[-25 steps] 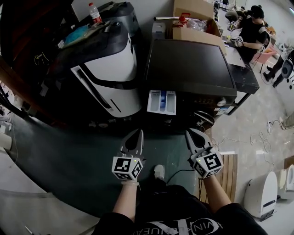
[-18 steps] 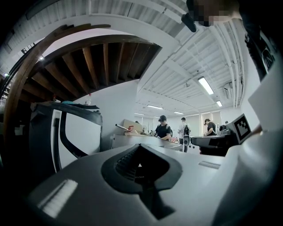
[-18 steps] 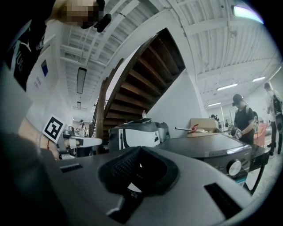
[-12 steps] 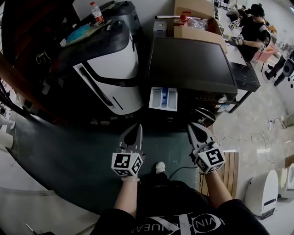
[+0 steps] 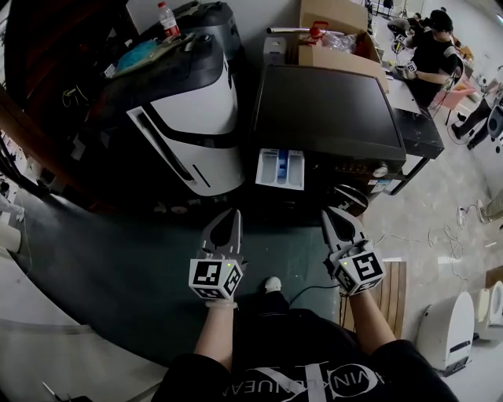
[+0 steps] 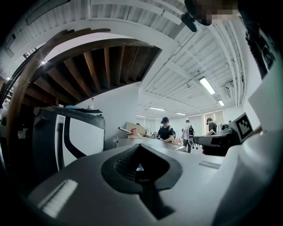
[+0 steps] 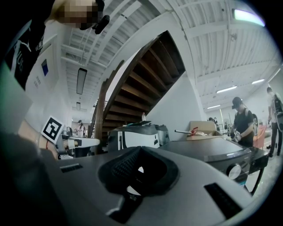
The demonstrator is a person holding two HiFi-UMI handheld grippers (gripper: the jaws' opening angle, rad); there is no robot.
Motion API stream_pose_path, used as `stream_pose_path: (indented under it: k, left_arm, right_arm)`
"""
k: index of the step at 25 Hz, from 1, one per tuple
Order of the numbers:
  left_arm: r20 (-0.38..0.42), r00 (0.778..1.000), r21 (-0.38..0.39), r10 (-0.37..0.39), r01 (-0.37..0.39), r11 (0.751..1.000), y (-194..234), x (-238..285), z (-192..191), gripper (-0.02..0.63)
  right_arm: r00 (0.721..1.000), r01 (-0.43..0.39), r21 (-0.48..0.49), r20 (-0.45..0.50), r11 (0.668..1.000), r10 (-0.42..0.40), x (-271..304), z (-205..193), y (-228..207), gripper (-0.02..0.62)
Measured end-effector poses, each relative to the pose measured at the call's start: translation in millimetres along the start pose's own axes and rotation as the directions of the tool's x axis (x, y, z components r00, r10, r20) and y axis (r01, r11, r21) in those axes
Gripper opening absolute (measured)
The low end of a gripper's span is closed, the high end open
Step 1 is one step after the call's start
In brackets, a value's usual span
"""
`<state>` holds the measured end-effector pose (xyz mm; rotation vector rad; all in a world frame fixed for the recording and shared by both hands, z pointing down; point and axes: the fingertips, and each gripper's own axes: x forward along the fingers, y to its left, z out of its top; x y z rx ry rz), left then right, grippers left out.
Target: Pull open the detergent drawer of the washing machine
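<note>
1. White-and-black appliance, far left, with a plastic bottle standing on its cluttered top. It sits just beside the washer. Hazard: a wide swing of the left arm could knock it.

2. Left tongs, held level over the dark floor. The jaws are pressed together and grip nothing. They are well apart from the machine. Hazard: closed like this they cannot take hold of a drawer front and would only push against it.

3. Detergent drawer, white with blue compartments. It juts out from the upper left of the washer's front and looks already pulled open. Hazard: a further tug might drag it off its runners, and a careless step forward could bump the protruding tray.

4. Washing machine, with a dark top and a cardboard box behind it. Its control knob is at the front right. Hazard: none beyond item 3.

5. Cable, lying on the floor beside the person's shoe. Hazard: it could snag a foot when the person steps in or back.

6. Right tongs, level, jaws closed and empty. They are near the washer's door but not touching it. Hazard: they are the closer pair, so a stray reach may strike the door or knob.

7. Bystander, far right at a counter, well apart from the work.
</note>
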<state>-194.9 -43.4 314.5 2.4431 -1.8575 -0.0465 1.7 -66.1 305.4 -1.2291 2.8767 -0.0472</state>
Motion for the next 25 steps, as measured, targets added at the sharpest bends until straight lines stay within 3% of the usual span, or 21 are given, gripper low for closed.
stream_pose_path:
  k: [25]
  left_arm:
    - [-0.019,1.000,0.001,0.009,-0.009,1.000,11.7,3.7,-2.3,0.009]
  right_arm:
    - [1.000,-0.006,0.016,0.000,1.000,0.006,11.0,-4.3,3.7,0.012]
